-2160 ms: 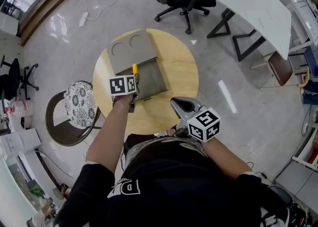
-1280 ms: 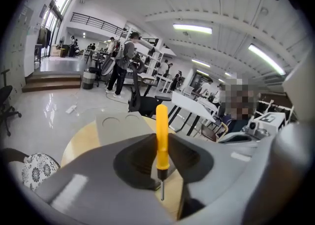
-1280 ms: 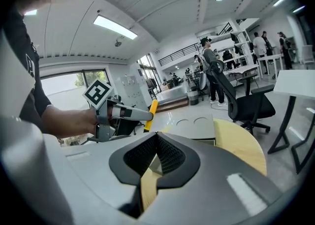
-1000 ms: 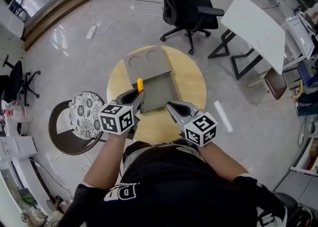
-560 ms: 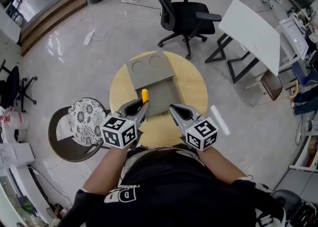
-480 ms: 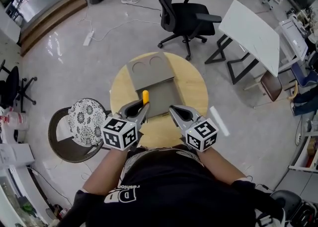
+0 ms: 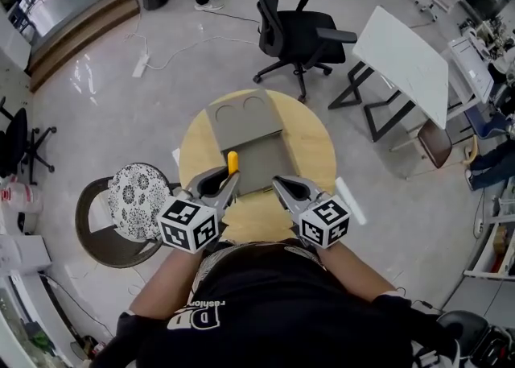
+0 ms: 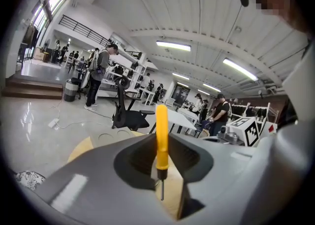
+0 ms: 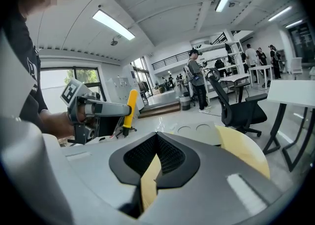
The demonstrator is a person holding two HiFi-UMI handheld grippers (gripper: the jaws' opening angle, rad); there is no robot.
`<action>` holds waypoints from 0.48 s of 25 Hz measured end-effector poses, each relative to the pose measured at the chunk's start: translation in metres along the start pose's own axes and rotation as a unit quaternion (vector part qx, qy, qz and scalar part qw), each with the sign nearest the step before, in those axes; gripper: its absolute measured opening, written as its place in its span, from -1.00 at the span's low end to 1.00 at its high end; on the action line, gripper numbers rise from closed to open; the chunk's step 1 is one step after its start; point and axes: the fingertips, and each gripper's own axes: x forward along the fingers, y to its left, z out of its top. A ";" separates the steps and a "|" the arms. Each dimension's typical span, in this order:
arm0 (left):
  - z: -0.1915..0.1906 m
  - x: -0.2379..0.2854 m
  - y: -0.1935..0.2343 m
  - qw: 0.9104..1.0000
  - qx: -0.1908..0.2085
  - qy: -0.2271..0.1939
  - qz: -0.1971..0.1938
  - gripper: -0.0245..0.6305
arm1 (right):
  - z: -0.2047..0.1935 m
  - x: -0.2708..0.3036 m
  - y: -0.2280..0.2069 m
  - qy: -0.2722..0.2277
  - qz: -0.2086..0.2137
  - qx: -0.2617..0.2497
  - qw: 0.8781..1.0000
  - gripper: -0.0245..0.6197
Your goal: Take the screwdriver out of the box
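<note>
My left gripper (image 7: 231, 175) is shut on a yellow-handled screwdriver (image 7: 232, 162), held upright above the near left corner of the open grey box (image 7: 259, 167). In the left gripper view the screwdriver (image 8: 161, 133) stands between the jaws of that gripper (image 8: 160, 145), its metal tip pointing down. The box's lid (image 7: 244, 110), with two round marks, lies flat behind it on the round wooden table (image 7: 310, 147). My right gripper (image 7: 278, 183) hovers shut and empty at the box's near right corner. The right gripper view shows the right gripper (image 9: 156, 139) closed, with the left gripper (image 9: 98, 107) and the screwdriver (image 9: 131, 107) at its left.
A black office chair (image 7: 302, 32) stands behind the table and a white desk (image 7: 402, 56) at the back right. A round chair with a patterned cushion (image 7: 133, 193) sits close at the table's left. People stand far off in the hall.
My left gripper has lifted the screwdriver up from the box's left side and drawn it toward the person. The right gripper has shifted slightly.
</note>
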 end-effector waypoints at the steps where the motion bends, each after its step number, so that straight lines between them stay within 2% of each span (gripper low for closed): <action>1: 0.000 0.000 -0.002 1.000 0.000 -0.001 -0.002 -0.51 | 0.001 -0.001 -0.001 -0.002 0.000 0.005 1.000 -0.92; 12: 0.002 0.001 -0.013 1.000 0.009 -0.008 -0.012 -0.51 | 0.001 -0.008 -0.002 -0.006 -0.007 -0.006 1.000 -0.92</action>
